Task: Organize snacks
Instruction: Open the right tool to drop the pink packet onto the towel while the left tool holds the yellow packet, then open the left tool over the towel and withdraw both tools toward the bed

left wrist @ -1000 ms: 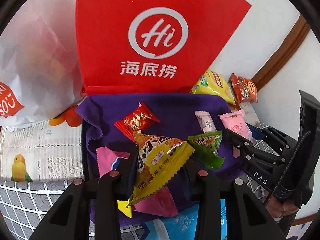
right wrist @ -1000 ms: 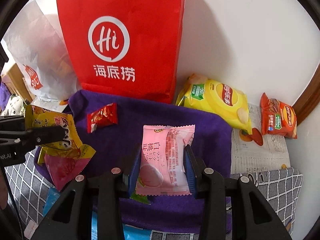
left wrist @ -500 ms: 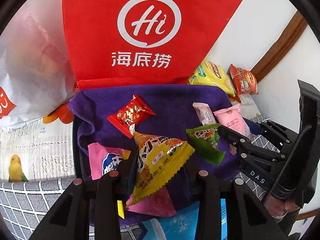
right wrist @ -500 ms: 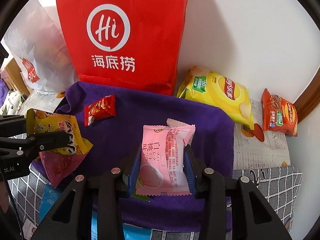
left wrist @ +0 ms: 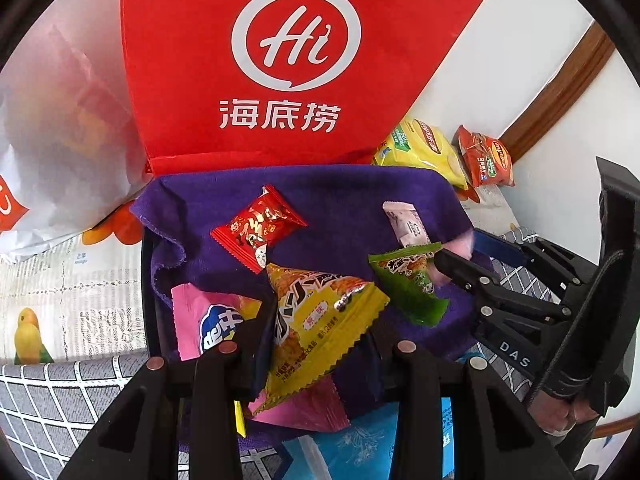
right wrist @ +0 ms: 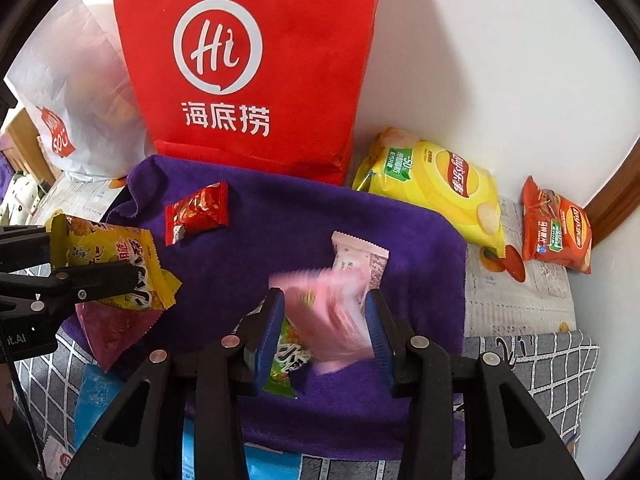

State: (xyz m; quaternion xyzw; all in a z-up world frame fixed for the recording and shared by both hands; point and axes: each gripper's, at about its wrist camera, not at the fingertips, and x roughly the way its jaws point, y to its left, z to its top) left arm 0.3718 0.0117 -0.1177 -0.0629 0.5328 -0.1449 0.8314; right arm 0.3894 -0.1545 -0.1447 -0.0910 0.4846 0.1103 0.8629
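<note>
Snack sorting, both wrist views. My left gripper is clenched on the yellow packet, lifted over the near left part of the purple cloth. My right gripper has just been opening its jaws; the pink packet between them is blurred, and I cannot tell whether the pads touch it. A green packet lies partly under the pink one, a pale packet just behind. A red candy rests on the cloth's far left. A red bag stands upright at the cloth's far edge, against the wall. To its right lie a yellow chip bag and an orange chip bag, off the cloth.
</note>
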